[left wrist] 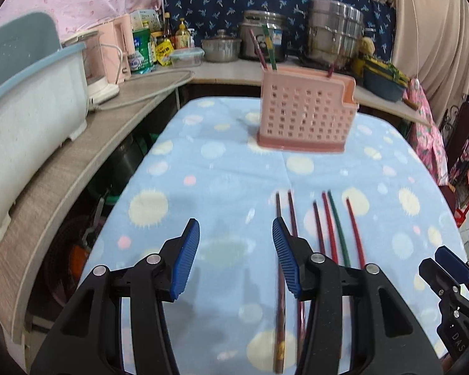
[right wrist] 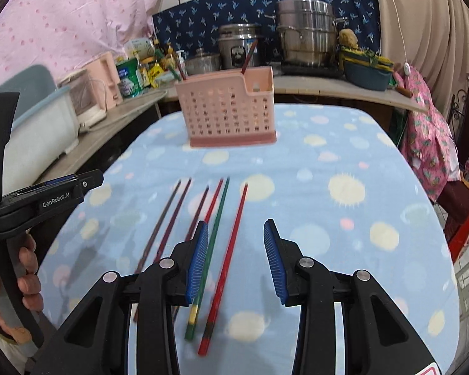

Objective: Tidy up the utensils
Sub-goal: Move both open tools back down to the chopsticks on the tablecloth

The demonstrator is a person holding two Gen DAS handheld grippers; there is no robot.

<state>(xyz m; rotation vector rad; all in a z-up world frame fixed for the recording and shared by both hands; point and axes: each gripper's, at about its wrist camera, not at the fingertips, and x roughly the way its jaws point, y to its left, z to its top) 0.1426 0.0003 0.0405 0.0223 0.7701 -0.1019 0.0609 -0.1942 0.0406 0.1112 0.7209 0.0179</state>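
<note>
Along the near edge of the counter (right wrist: 359,162) six chopsticks (right wrist: 225,259) lie side by side, and my right gripper (right wrist: 236,259) and left gripper (left wrist: 236,256) hover over them, both wide and empty. Packed so close, I could pinch two together or roll neighbours askew. The pink holder (right wrist: 228,109) stands toward the far edge, its path clear.

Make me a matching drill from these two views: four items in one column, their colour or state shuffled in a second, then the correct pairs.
Items
1. utensil holder
2. left gripper
3. chopstick farthest right on the cloth
4. cloth

States
A. light blue with pale dots
B. red, lying flat
C. pink, perforated, upright
D. jaws open, holding nothing

Pairs: 1-C, 2-D, 3-B, 4-A
</note>
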